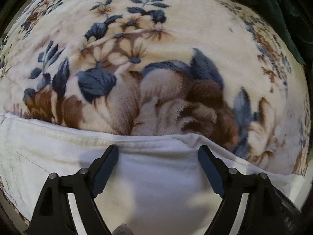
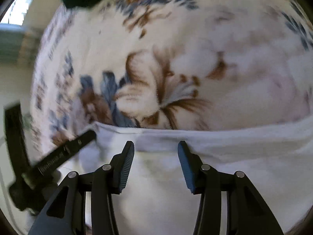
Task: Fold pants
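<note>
White pants lie flat on a floral plush blanket, filling the lower part of both views; their far edge runs across the middle. My left gripper is open, its fingers spread just above the pants near that edge, nothing between them. In the right wrist view the pants lie the same way. My right gripper is open over the pants near their edge and empty. The left gripper's black body shows at the left of the right wrist view, beside the pants' corner.
The blanket is cream with blue and brown flowers and covers the whole surface. A dark green cloth lies at the blanket's far right edge. A pale wall and window show at far left.
</note>
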`<state>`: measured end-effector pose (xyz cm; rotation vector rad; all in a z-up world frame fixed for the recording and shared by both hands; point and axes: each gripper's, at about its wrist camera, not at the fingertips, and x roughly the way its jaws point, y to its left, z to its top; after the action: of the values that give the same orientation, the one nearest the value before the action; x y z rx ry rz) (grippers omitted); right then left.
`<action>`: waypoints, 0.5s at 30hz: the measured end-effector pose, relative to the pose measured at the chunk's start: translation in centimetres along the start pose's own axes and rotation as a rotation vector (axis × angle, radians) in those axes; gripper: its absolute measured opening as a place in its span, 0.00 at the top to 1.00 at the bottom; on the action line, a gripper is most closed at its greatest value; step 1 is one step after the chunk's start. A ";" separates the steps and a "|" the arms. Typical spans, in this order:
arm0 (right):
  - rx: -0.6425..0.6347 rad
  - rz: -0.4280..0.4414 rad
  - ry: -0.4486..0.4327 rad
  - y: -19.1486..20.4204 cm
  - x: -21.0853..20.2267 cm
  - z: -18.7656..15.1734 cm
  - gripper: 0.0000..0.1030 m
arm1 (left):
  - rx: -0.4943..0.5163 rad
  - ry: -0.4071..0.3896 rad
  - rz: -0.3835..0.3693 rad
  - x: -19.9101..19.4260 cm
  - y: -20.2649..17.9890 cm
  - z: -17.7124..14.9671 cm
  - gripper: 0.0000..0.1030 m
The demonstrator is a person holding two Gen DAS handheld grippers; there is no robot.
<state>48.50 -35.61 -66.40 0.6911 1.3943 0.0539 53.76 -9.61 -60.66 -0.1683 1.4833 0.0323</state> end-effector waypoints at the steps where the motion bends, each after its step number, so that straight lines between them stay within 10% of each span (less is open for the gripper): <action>1: 0.029 0.020 -0.033 -1.0 -1.8 -0.7 0.52 | 0.006 -0.010 -0.005 -0.6 -0.1 0.2 0.19; 7: 0.357 -0.019 -0.152 -12.5 -12.2 -9.1 0.52 | 0.039 -0.036 -0.063 -5.8 0.6 -6.0 0.19; 15: 0.533 0.120 -0.053 -16.8 -7.8 -15.6 0.53 | -0.037 0.091 0.002 -5.5 2.5 -17.1 0.19</action>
<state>26.69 -45.99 -67.71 1.2085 1.3221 -0.2484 36.02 -8.94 -56.79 -0.2006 1.5747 0.0548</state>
